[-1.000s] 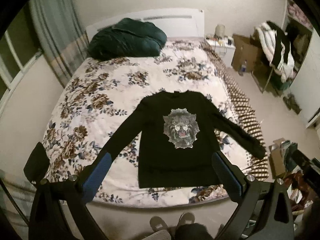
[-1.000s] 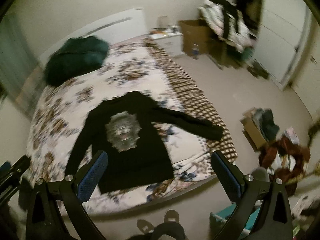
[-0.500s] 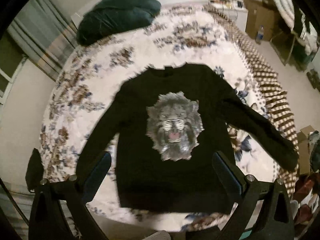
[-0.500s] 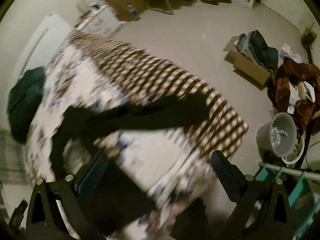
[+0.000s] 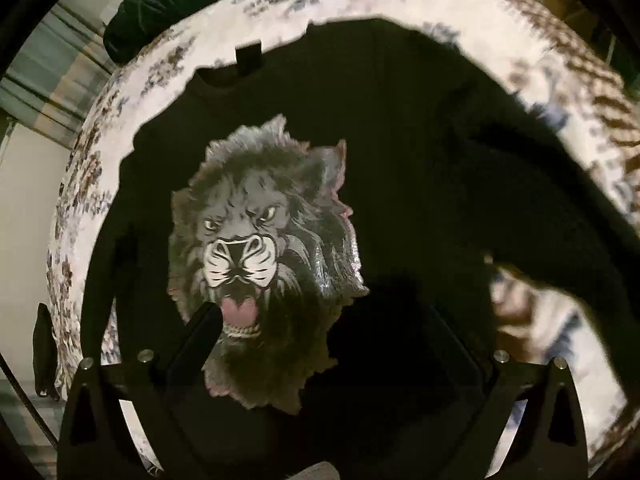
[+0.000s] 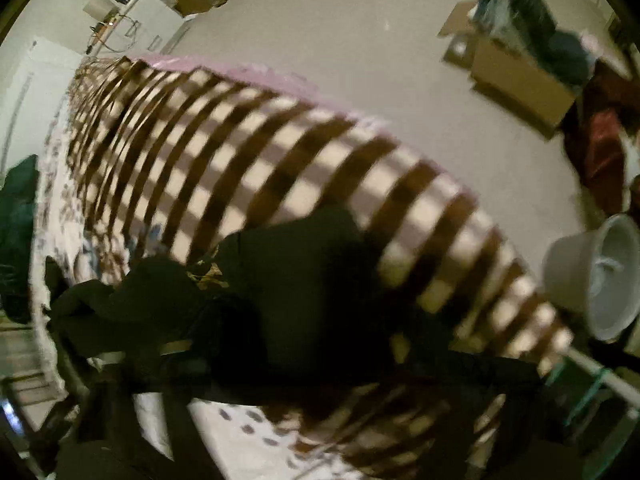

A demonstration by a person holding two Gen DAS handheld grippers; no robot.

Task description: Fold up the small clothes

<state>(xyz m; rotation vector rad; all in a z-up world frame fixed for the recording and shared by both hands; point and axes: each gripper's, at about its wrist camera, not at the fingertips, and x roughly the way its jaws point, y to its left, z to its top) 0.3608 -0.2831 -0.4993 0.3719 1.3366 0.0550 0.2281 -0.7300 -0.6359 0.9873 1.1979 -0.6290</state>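
Note:
A black long-sleeved sweater [image 5: 400,140] with a grey lion print [image 5: 256,240] lies flat, front up, on the floral bedcover [image 5: 132,128]. My left gripper [image 5: 320,312] hangs close over the sweater's lower front, open, with nothing pinched; its left finger [image 5: 200,336] overlaps the lion's mouth. In the blurred right wrist view the end of the sweater's sleeve [image 6: 304,276] rests on the brown checked blanket [image 6: 280,140]. My right gripper [image 6: 320,320] points down at it. Its dark jaws are closing with the sleeve end between them, and the pads still look apart.
A dark green bundle [image 5: 160,4] sits at the head of the bed. Beside the bed on the floor stand a grey bucket [image 6: 592,276] and a cardboard box [image 6: 520,76] of clothes, next to a dark red heap [image 6: 600,148]. A curtain [image 5: 40,80] hangs at the left.
Both grippers have dropped toward the bed. The sweater now fills the left view. The right gripper swung over to the sleeve end and its jaws stand narrower.

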